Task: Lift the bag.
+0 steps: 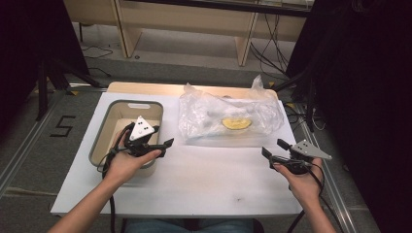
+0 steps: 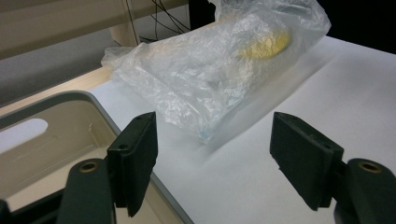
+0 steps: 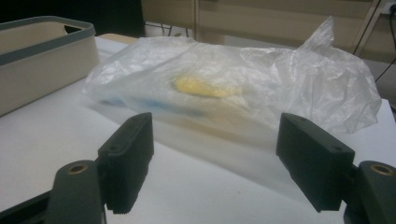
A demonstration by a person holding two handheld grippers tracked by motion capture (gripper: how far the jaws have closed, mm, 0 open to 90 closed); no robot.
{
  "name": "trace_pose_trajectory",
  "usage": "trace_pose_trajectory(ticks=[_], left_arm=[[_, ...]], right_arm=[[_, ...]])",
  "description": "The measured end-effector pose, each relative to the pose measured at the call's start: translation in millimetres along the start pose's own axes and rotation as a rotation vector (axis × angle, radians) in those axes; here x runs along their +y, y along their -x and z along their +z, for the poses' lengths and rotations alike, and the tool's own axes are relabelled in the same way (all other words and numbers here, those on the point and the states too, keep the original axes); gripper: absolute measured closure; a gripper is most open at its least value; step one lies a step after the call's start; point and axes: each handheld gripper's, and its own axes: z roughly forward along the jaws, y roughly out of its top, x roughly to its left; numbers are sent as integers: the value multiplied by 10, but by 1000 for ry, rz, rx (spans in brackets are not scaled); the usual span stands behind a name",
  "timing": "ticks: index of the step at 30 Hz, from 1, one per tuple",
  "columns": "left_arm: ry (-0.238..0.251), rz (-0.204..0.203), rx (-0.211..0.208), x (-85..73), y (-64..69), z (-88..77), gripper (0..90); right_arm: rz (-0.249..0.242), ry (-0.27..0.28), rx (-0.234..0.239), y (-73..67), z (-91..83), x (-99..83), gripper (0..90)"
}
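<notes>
High view: at the left, the left gripper (image 1: pixel 163 144) is held over the near right corner of a beige bin (image 1: pixel 127 104), jaws wide with nothing between them. Centre and far on the white table (image 1: pixel 204 179) lies a crumpled clear plastic bag (image 1: pixel 228 119) with a yellow item (image 1: pixel 236 124) inside, just right of the bin. At the right, the right gripper (image 1: pixel 274 148) sits near the bag's near right corner, jaws wide and empty, not touching it.

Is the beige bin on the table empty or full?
Empty, as far as it shows. The high view looks into the bin and shows bare beige floor; the left gripper and its hand hide its near end.
</notes>
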Motion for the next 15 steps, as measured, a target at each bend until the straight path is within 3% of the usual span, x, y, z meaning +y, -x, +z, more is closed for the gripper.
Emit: trace_pose_trajectory(ticks=[15], left_arm=[[-14, 11, -33, -283, 16, -113, 307]], right_arm=[[-3, -36, 51, -31, -103, -194, 293]])
